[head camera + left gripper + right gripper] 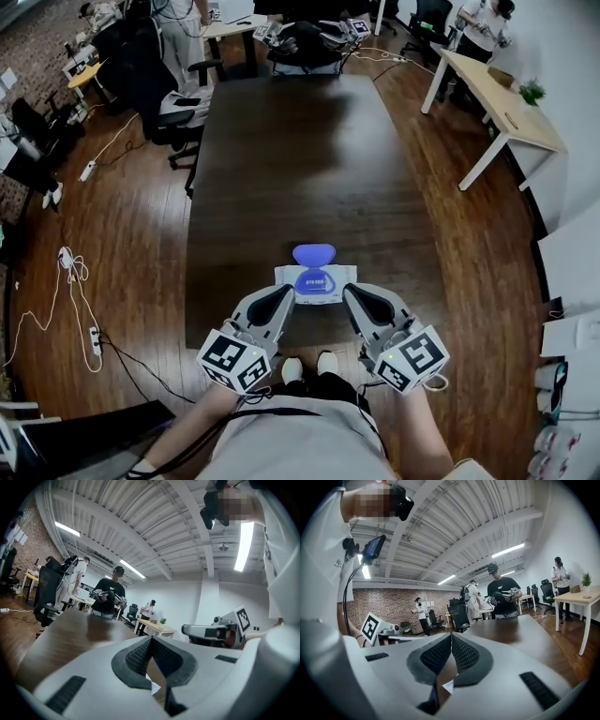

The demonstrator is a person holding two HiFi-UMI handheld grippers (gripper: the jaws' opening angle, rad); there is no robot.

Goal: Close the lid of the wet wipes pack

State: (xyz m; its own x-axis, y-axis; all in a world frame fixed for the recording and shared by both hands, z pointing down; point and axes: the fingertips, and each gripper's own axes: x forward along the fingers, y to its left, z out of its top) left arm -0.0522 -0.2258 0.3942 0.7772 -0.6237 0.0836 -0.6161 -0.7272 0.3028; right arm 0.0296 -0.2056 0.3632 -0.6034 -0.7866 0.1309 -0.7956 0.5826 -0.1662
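Both your claws are pressed together, gripping nothing. The left claw (279, 300) and right claw (356, 298) flank the wet wipes pack (315, 281), which lies mid-way along the worktop's (300, 159) near edge. Its blue lid (314, 254) stands open toward the far edge, with broad dark worktop stretching beyond.

The wet wipes pack (315, 281) is white with a blue label, and its lid (314, 255) is blue. The desk (281, 159) beneath the pack is dark brown. Flanking the pack, the left tongs (281, 296) and right tongs (353, 294) are pale grey with dark knobbled pads (140, 656) and black-and-white square markers. The floor (122, 272) is reddish-brown planks.
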